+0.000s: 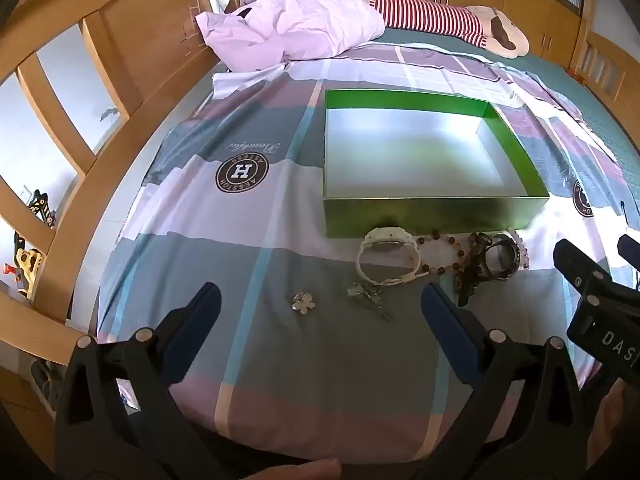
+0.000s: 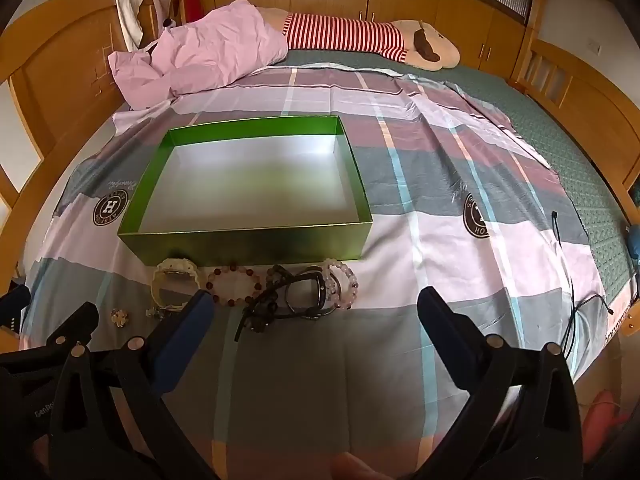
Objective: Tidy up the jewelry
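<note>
While both grippers hang over the near edge of the bed (image 1: 592, 128), neither touches any jewelry. The left gripper (image 1: 320, 308) has its jaws spread wide, nothing between them but the checked sheet (image 1: 260, 260). The right gripper (image 2: 316, 312) is likewise wide open and holds nothing; both tilt down toward the sheet.

Green box (image 1: 432, 212), open top, pale inside, nothing in it. It sits on the sheet beyond both grippers. Jewelry lies in a row along its near wall, between box and grippers.

Row, left to right in the left view:
- white watch (image 1: 386, 258), touching or just beside the box wall, strap looped.
- bead bracelet (image 1: 440, 256), dark and pale beads, right of the watch and touching it.
- dark bead string (image 1: 470, 276), tangled, partly over the next piece.
- dark watch (image 1: 500, 258), overlapped by the string.
- pale bracelet (image 1: 522, 248), at the right end, half behind the dark watch.

Two small pieces lie nearer the left gripper, apart from the row: a flower brooch (image 1: 303, 303), ahead of the gap between the jaws, closer to the left finger; and a silver charm (image 1: 370, 300), just below the white watch, closer to the right finger.

In the right view the bead string and dark watch (image 2: 308, 292) lie just ahead of its gap, nearer the left finger (image 2: 192, 316), which covers part of the white watch. The left gripper's finger shows at that view's left edge.

Far end of bed: pink quilt (image 1: 296, 24), striped plush toy (image 1: 440, 16). A black cable (image 2: 568, 280) lies on the sheet at right.
</note>
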Motion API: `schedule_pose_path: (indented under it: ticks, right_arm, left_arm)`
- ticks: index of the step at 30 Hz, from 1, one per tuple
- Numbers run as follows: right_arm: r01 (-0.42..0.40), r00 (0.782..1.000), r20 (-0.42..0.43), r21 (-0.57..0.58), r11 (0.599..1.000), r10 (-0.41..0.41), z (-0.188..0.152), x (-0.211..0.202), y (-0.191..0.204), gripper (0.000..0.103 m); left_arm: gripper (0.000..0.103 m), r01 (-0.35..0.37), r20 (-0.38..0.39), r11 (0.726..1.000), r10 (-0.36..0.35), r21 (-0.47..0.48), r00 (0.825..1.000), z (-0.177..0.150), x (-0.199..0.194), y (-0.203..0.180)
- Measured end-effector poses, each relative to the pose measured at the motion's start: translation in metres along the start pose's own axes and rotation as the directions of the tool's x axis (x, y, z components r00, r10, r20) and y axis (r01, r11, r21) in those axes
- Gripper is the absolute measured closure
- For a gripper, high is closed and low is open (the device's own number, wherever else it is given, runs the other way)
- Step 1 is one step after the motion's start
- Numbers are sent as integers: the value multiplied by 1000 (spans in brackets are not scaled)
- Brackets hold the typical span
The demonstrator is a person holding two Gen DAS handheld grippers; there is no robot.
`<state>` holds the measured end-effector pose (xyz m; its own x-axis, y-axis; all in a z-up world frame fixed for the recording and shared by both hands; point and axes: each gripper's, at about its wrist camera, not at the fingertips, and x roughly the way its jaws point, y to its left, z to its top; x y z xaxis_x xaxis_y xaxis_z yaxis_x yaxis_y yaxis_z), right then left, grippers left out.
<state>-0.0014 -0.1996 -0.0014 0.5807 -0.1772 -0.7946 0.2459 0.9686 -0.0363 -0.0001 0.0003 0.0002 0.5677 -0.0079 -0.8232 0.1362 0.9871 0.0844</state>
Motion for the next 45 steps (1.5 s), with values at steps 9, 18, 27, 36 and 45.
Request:
schedule_pose_path:
  ticks: [9, 18, 27, 36, 45]
  right_arm:
    - [3, 1000, -7, 2, 1000, -3, 1, 0, 3, 3]
    - [-7, 1000, -24, -9, 1000, 6, 0, 2, 6, 3]
    - [-8, 1000, -14, -21, 1000, 8, 2, -1, 7, 3]
    - [-5, 1000, -5, -31, 999, 5, 6, -5, 8, 3]
    - [-10, 1000, -8, -36, 999, 10, 7, -5, 11, 3]
  left_arm:
    - [4, -8, -10, 1000, 8, 1, 1000, -2, 5, 3]
    - [4, -10, -20, 1000, 10, -2, 1000, -1, 5, 5]
    - [4, -11, -19, 1000, 11, 13, 1000, -1, 3, -1]
    - [4, -5, -22, 1000, 5, 15, 1000, 1, 2, -3]
    - [4, -9, -25, 1000, 9, 3, 1000, 2, 3, 2]
